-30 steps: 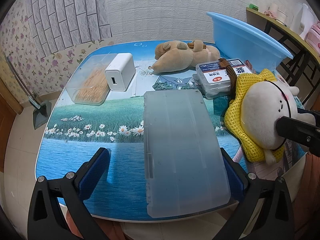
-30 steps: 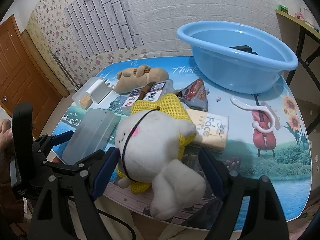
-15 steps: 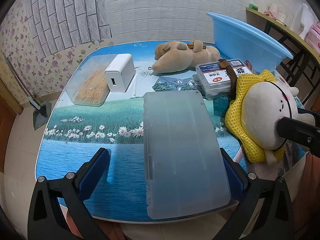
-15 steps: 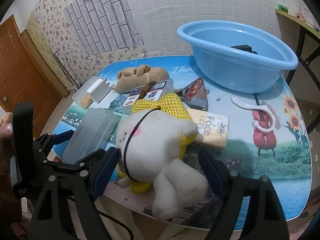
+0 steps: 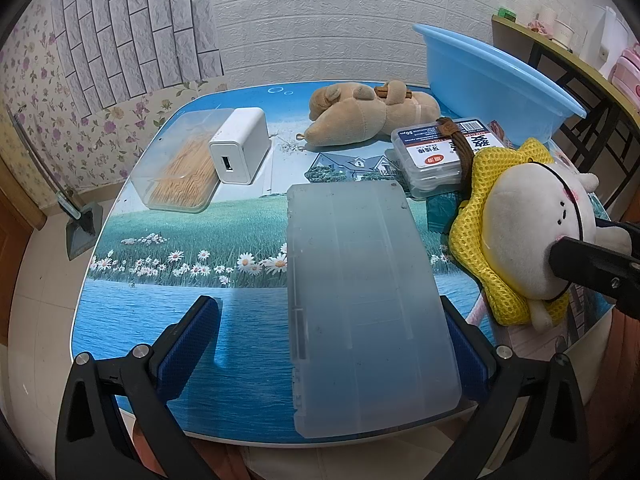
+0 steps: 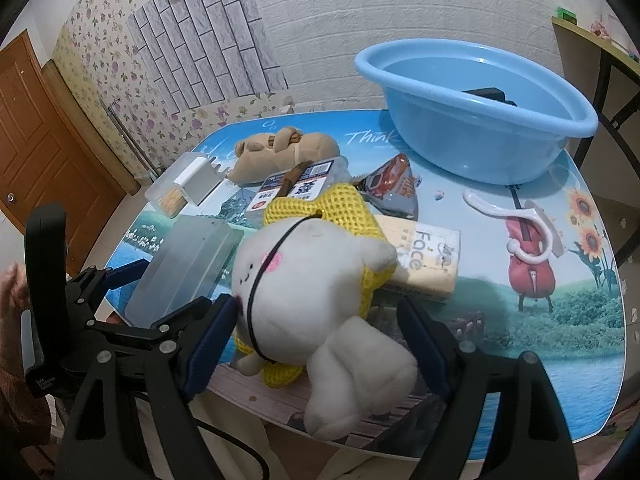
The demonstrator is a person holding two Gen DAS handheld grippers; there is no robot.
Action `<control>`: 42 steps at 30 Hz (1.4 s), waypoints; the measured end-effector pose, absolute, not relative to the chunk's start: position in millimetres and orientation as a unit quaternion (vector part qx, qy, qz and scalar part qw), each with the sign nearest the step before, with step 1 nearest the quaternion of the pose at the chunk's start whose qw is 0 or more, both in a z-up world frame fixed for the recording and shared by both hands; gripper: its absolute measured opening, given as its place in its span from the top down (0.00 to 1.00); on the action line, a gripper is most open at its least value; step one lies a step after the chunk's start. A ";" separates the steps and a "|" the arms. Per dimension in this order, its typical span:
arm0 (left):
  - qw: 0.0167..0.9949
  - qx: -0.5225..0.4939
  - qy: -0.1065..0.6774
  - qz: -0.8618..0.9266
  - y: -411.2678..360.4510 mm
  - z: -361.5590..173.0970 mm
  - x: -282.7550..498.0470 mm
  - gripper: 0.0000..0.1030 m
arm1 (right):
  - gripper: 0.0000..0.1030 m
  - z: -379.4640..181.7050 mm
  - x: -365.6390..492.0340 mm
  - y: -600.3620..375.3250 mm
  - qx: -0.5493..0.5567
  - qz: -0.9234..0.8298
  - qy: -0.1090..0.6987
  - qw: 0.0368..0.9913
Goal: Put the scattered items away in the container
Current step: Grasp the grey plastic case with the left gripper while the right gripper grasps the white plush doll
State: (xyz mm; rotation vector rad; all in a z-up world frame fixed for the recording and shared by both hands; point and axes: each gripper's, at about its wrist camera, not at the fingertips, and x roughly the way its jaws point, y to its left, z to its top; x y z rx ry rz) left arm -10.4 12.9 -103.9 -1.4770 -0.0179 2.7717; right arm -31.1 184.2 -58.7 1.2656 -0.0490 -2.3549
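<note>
A white plush toy (image 6: 308, 280) in a yellow mesh collar lies at the table's near edge. My right gripper (image 6: 320, 320) is shut on its head, a blue pad pressing each side; one black finger (image 5: 588, 264) shows against the head in the left wrist view. The blue basin (image 6: 460, 148) stands at the back right with a black item (image 6: 486, 93) inside. My left gripper (image 5: 326, 340) stands open astride a frosted flat case (image 5: 360, 292); its left pad is well clear of the case.
Scattered on the table: brown plush dog (image 5: 372, 114), swab box (image 5: 436, 152), toothpick box (image 5: 184, 168) with white charger (image 5: 240, 152) on it, snack packet (image 6: 394, 184), "Face" pack (image 6: 424, 260), white hook (image 6: 516, 224). A shelf (image 5: 560, 52) stands right of the basin.
</note>
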 end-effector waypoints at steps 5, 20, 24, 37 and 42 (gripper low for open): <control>0.000 -0.470 -0.006 0.883 12.5 -103.9 -10.3 0.00 | 0.20 -57.1 -30.3 184.3 0.460 -0.857 -0.014 0.230; 0.001 -0.470 -0.006 0.882 11.9 -103.9 -11.6 0.00 | 0.20 -60.1 -32.3 183.4 0.462 -0.856 -0.017 0.232; 0.001 -0.470 -0.006 0.883 11.9 -103.8 -13.8 0.00 | 0.20 -60.2 -32.0 183.1 0.462 -0.856 -0.018 0.232; 0.000 -0.468 -0.006 0.884 12.4 -103.9 -12.5 0.00 | 0.24 -60.0 -30.6 183.2 0.461 -0.855 -0.020 0.238; 0.000 -0.467 -0.007 0.884 12.3 -104.5 -12.3 0.00 | 0.44 -55.6 -26.4 179.2 0.451 -0.857 -0.010 0.250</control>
